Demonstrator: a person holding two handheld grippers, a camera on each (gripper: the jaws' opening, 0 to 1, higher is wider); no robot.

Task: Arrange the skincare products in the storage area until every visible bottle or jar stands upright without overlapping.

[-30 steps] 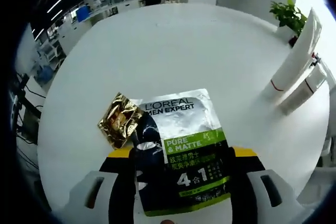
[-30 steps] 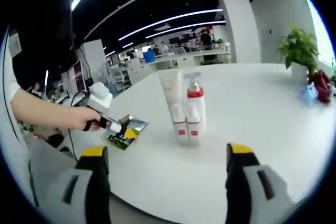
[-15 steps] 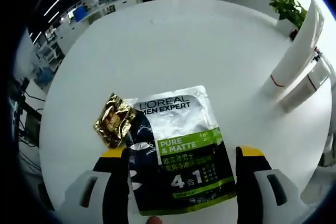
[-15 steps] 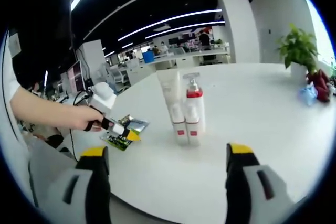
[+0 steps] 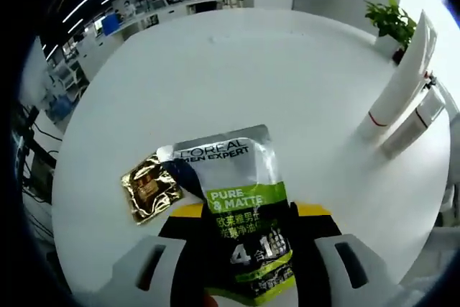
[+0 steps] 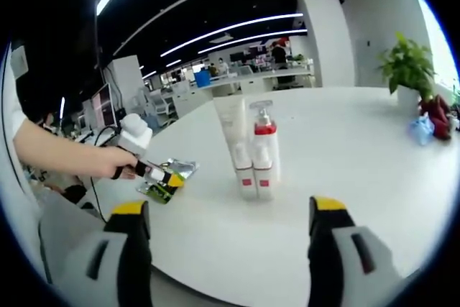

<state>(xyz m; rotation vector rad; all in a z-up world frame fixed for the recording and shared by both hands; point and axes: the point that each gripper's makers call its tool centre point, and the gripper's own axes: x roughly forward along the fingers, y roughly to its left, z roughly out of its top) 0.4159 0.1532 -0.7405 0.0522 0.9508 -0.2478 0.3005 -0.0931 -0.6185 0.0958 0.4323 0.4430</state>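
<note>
Jaws of the left gripper, yellow-tipped over grey bodies, were closed on the near end of one flat, glossy foil sachet, silver at its far end with green and black print toward the jaws. Just left of the sachet, touching its edge, lay one small crinkled gold packet on the smooth white round table. Well ahead and to the right of the left gripper stood two upright white products, side by side: one tall tapered tube and one pump bottle, each banded in red. A potted green plant stood beyond them.

In the right gripper view, the right gripper hung with its jaws wide apart, holding nothing. Ahead between them stood the tube and the red-collared pump bottle, touching. To the left, a person's hand held the left gripper on the sachet.
</note>
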